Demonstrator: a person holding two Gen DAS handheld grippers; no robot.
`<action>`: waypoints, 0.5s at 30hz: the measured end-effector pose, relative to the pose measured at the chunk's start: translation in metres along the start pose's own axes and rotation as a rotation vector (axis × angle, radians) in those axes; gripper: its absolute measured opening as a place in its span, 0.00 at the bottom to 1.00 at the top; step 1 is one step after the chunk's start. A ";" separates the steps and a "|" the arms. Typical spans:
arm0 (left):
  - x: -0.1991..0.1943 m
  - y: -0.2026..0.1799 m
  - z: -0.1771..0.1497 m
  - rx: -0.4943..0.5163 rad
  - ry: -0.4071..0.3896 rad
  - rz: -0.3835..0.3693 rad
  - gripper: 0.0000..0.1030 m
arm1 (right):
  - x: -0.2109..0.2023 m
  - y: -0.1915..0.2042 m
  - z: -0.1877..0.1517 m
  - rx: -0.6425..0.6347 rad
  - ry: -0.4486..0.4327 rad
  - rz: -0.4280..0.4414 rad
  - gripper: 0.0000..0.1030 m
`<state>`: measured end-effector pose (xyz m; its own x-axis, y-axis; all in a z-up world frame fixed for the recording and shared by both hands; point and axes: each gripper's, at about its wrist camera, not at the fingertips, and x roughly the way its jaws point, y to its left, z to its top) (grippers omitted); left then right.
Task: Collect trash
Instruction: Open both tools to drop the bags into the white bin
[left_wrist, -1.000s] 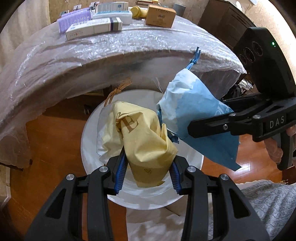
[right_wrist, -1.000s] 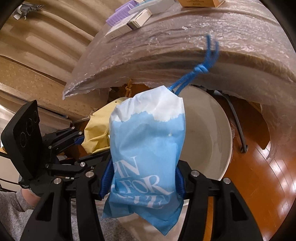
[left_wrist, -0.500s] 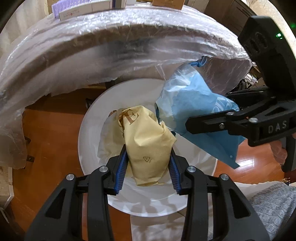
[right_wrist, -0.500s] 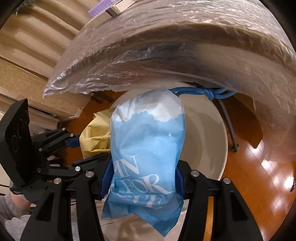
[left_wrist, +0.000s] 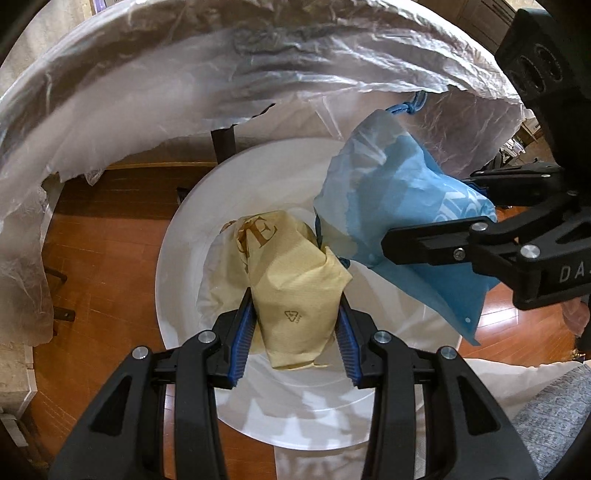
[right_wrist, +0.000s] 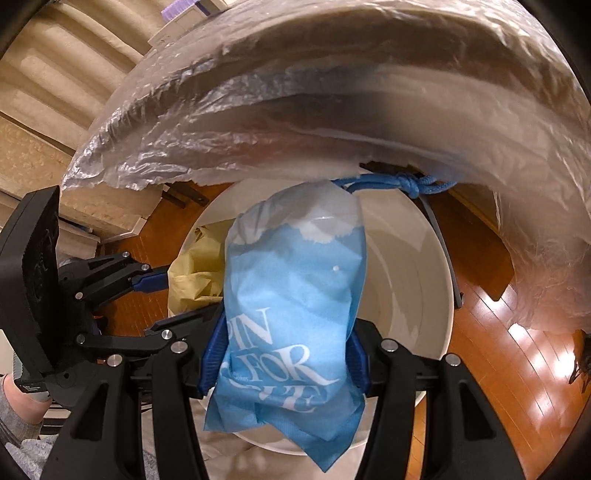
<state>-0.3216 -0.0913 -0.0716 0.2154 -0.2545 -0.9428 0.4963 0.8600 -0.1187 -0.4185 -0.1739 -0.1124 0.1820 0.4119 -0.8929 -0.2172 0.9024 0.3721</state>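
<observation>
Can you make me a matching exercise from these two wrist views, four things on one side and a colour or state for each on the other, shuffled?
Things:
1. yellow bag
2. blue bag
3. white bin
4. blue cord

States:
A. knotted, trailing from a bag's top
B. clamped in the right gripper
C. open-topped, standing on the wooden floor
D. clamped in the left gripper

Pairs: 1-D, 2-B, 3-C, 4-A
</observation>
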 end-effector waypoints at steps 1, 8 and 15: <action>0.001 -0.001 0.001 0.000 0.002 0.001 0.41 | 0.001 -0.001 0.001 0.002 -0.001 -0.002 0.52; 0.003 0.001 0.007 0.001 0.008 0.005 0.41 | 0.000 -0.006 0.003 0.013 -0.009 -0.016 0.52; -0.006 0.001 0.011 -0.005 -0.026 -0.009 0.62 | -0.002 -0.008 0.002 0.028 -0.019 -0.036 0.54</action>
<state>-0.3133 -0.0937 -0.0627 0.2325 -0.2739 -0.9332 0.4940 0.8598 -0.1292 -0.4150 -0.1817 -0.1126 0.2072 0.3811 -0.9010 -0.1837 0.9198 0.3468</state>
